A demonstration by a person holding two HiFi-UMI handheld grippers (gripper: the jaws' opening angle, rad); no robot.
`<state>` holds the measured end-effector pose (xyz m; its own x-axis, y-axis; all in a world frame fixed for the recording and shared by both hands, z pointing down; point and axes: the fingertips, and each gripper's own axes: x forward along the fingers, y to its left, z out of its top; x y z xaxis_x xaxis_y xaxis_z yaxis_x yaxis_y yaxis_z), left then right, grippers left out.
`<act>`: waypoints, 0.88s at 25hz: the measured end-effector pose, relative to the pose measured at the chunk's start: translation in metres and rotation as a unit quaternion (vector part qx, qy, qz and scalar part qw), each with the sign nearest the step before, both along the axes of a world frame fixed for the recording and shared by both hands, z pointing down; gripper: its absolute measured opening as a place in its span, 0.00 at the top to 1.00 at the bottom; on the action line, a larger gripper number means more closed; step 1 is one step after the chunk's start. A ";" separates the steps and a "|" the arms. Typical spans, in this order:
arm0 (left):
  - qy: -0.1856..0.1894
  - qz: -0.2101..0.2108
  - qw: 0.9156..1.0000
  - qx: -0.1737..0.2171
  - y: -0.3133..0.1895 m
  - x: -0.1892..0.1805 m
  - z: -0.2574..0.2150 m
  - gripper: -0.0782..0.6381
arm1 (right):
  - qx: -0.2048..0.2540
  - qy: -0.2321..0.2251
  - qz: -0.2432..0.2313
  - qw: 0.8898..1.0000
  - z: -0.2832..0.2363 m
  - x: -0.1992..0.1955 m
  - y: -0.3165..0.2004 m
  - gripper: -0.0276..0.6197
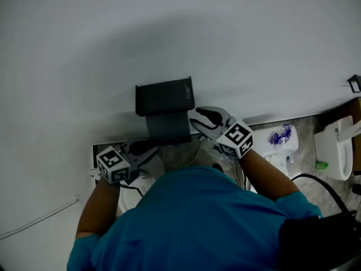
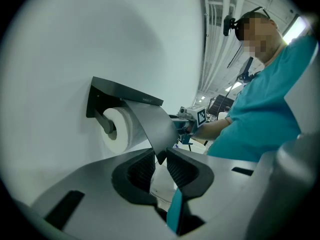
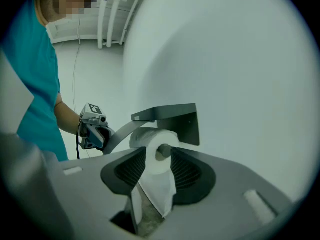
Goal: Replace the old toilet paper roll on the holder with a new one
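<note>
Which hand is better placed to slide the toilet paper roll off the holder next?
Right. The right gripper has open jaws lined up on the toilet paper roll at its end, while the left gripper is pinching the cover flap.

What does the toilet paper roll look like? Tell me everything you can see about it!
The toilet paper roll is white and soft-looking. It sits on the dark spindle of a wall holder, under the cover flap that the left gripper holds lifted. A loose sheet hangs down from it. The right gripper has its jaws apart at either side of the roll's end; whether they touch it is unclear.
</note>
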<state>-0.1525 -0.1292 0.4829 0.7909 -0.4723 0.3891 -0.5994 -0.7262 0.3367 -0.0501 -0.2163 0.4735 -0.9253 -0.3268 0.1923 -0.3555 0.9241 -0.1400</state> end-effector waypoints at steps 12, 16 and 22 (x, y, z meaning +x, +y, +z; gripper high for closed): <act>-0.056 -0.102 0.993 0.032 -0.045 -0.018 0.051 0.79 | -0.002 0.030 0.064 0.997 -0.006 0.055 -0.008 0.76; -0.068 -0.144 0.987 0.009 -0.059 -0.028 0.066 0.78 | 0.009 0.034 0.063 0.997 -0.016 0.053 -0.007 0.76; -0.061 -0.166 0.984 0.000 -0.045 -0.052 0.074 0.75 | 0.011 0.014 0.063 0.998 -0.035 0.052 -0.009 0.76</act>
